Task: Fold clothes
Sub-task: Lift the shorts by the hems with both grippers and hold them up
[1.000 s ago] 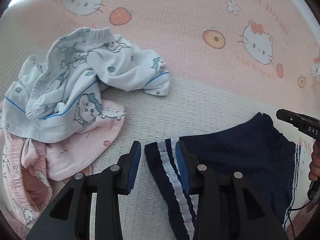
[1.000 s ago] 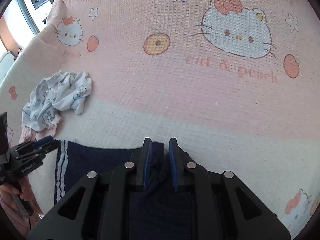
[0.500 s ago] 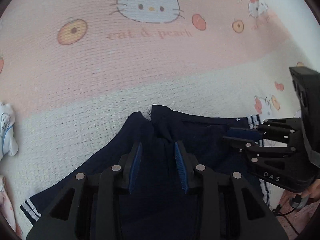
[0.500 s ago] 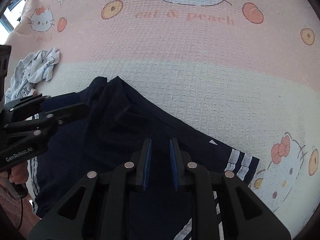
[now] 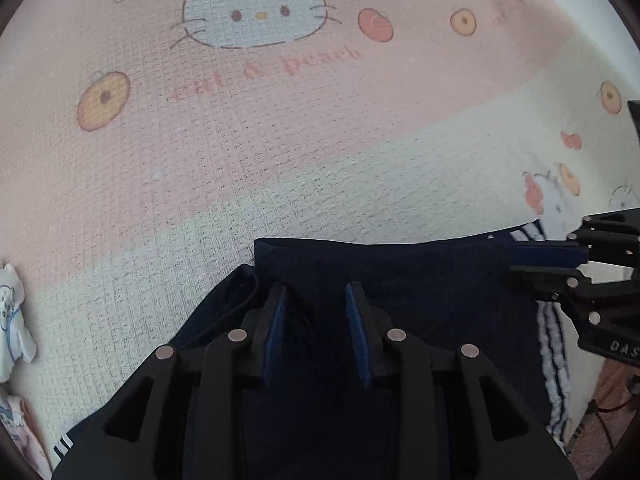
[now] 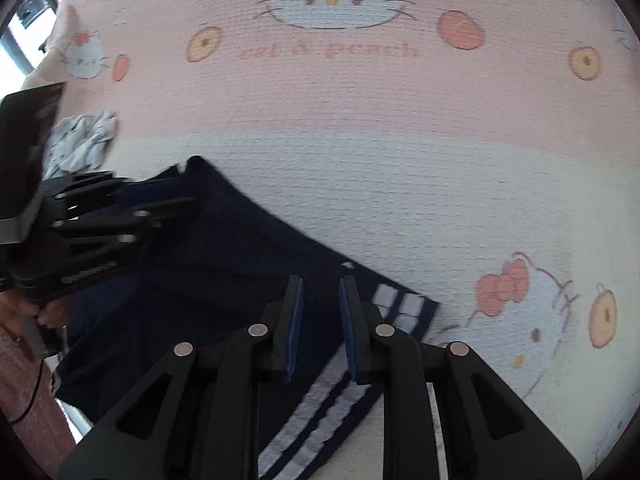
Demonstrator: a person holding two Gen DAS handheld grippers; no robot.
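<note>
Navy shorts (image 5: 420,300) with white side stripes lie part-folded on the bed, also seen in the right wrist view (image 6: 224,264). My left gripper (image 5: 316,312) points down over their upper left part. Its jaws are closing, with wrinkled navy cloth between the pads, which do not clearly press on it. In the right wrist view this left gripper (image 6: 160,196) shows blurred at the shorts' far corner. My right gripper (image 6: 320,312) stands narrow over the striped leg, apparently pinching navy cloth. The left wrist view shows that gripper (image 5: 548,254) at the shorts' upper right corner.
A pink and cream cat-print bedspread (image 5: 280,140) covers the bed. A pile of white and pink clothes (image 6: 84,140) lies to the left, its edge just showing in the left wrist view (image 5: 12,320). The bed's edge, reddish floor and a cable (image 5: 600,400) are at lower right.
My left gripper swung right from beside the clothes pile to above the middle of the shorts, and its jaws narrowed. The right gripper shifted toward the striped leg, its gap unchanged.
</note>
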